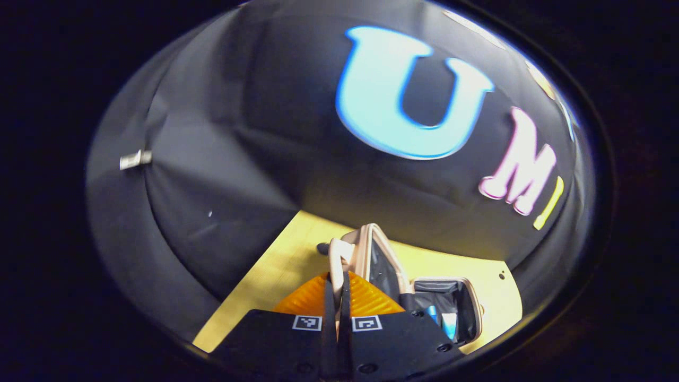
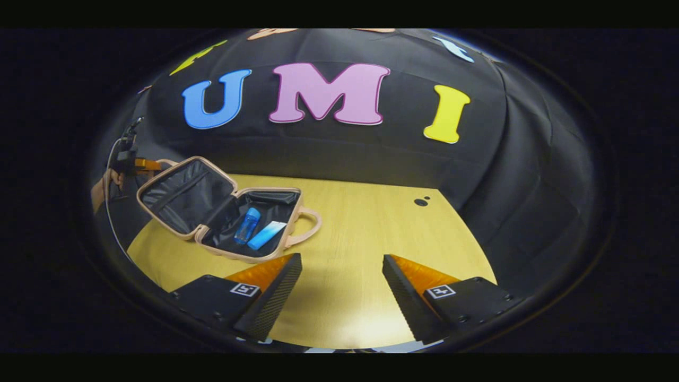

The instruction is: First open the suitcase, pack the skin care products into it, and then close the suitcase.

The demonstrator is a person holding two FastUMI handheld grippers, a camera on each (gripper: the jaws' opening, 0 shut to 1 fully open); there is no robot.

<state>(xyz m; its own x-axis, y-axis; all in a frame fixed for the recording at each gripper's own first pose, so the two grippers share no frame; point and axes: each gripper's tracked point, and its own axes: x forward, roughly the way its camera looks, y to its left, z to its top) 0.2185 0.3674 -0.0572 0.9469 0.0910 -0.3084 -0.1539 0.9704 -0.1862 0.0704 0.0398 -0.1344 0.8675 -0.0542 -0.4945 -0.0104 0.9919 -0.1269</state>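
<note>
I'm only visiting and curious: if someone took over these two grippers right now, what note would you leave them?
Left gripper: shut on the suitcase lid's handle, holding the lid raised.
Right gripper: open, holding nothing, over the wooden table.
Suitcase: open on the table; blue bottle and blue tube lie inside.
Done: opening, and those two items are packed.
Left: lower the lid, close the suitcase.

— Where did the left gripper view sit?
— Close behind the suitcase (image 1: 382, 260) lid, facing the wall.
— And the right gripper view?
— Farther back over the table (image 2: 366, 233), sharing that suitcase (image 2: 223, 212).
</note>
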